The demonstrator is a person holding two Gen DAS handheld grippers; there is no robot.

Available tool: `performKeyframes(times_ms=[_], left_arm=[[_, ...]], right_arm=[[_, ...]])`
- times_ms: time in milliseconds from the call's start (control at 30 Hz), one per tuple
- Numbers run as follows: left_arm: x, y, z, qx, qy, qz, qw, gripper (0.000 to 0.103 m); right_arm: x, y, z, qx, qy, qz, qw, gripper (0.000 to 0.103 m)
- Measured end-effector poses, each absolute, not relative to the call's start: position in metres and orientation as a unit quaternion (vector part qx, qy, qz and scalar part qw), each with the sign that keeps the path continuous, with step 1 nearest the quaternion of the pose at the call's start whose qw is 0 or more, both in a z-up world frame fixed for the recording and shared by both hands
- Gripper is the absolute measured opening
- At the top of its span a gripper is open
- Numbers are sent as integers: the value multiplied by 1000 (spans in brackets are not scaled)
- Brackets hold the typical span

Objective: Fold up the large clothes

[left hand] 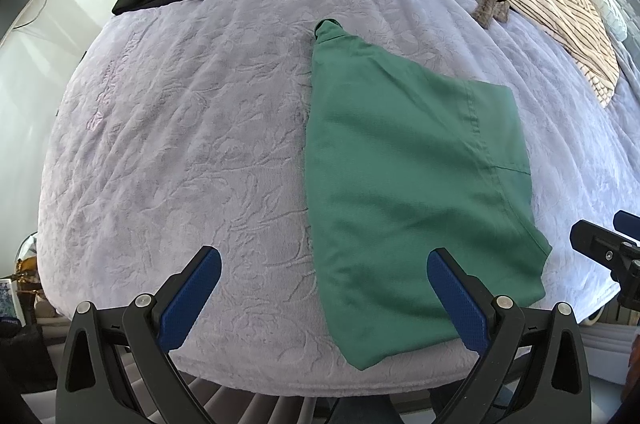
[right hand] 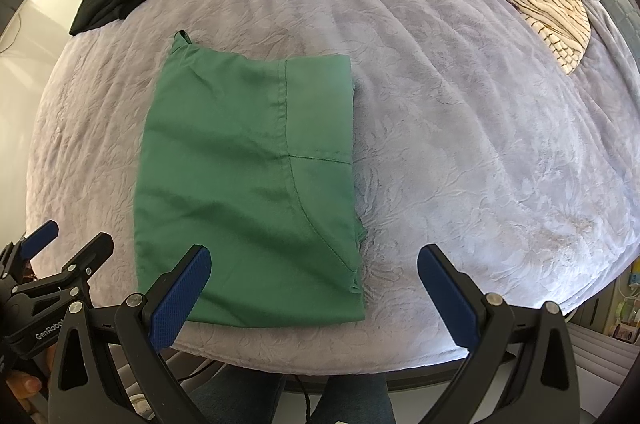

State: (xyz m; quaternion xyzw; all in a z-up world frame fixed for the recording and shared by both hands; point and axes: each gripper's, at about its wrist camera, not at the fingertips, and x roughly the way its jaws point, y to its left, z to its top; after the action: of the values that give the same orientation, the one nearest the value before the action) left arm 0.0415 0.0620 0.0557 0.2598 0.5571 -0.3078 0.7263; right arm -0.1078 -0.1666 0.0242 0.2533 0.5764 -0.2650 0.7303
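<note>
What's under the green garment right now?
The green garment lies flat on the lavender bedspread, which shows all around it. Whether anything sits beneath its folded layers is hidden.

Both the left tool [left hand: 324,282] and right tool [right hand: 314,280] have black plastic frames, silver screws, and dimpled blue rubber pads [right hand: 180,298].

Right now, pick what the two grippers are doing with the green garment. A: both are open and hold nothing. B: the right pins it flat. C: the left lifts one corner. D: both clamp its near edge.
A: the left gripper and right gripper both stand open above the folded green garment, which lies flat on the bedspread.
</note>
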Motion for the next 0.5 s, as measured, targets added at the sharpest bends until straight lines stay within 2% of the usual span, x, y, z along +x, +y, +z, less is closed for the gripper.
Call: performKeyframes(times_ms=[500], left_arm=[[37,61,58,259,548,-317,729,103]], right_arm=[[-108,-167,23,255,577,-262,731,103]])
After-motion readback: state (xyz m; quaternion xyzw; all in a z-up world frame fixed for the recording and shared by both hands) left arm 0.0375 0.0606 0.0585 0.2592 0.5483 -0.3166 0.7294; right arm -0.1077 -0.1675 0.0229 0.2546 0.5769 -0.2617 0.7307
